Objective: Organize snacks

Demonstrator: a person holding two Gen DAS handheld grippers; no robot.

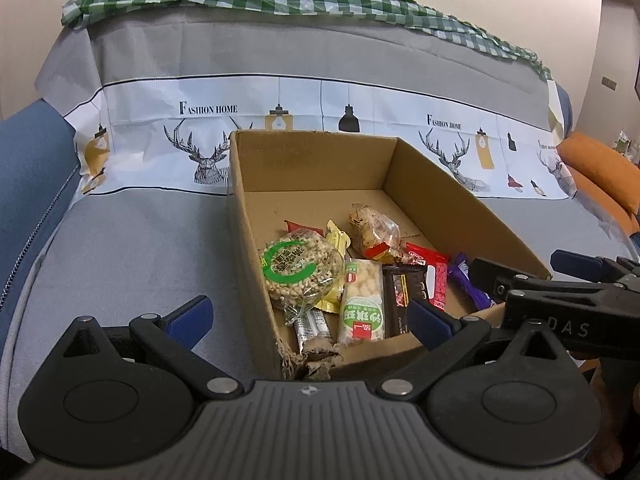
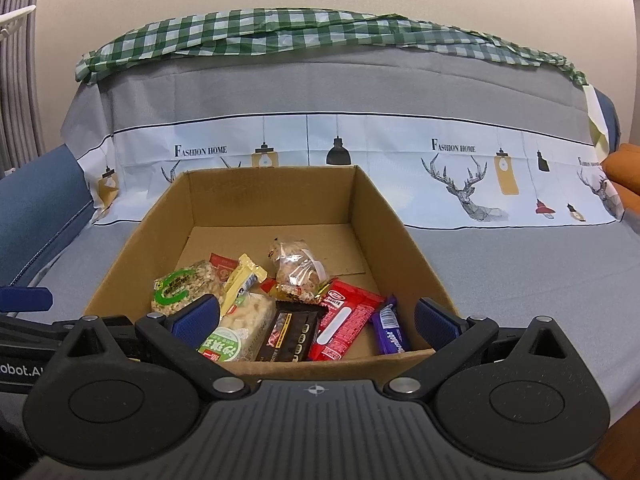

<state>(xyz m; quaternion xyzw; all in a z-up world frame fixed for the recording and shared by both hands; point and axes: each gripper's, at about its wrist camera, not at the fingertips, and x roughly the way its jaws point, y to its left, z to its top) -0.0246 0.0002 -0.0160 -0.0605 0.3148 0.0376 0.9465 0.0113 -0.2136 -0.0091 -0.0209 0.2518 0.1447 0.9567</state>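
Hovering both sets of fingers spread wide and empty at the near rim of the cardboard box [image 2: 372, 208]: left gripper [image 1: 308, 320], right gripper [image 2: 316, 320]. Between my right fingers: green-label puffed bar [image 2: 236, 336], dark bar [image 2: 290, 336], red pack [image 2: 344, 326], purple bar [image 2: 388, 326]. Beyond them, round grain cake [image 2: 186, 288] and clear bag [image 2: 298, 268]. Snacks bunch toward the near wall, probably gathered there for easy reach. Box sits on the covered sofa [image 2: 500, 264].

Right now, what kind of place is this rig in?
Likely a home living room: a cardboard box of snacks sits on a sofa under a printed cover, a checked cloth along its back, an orange cushion beside it.
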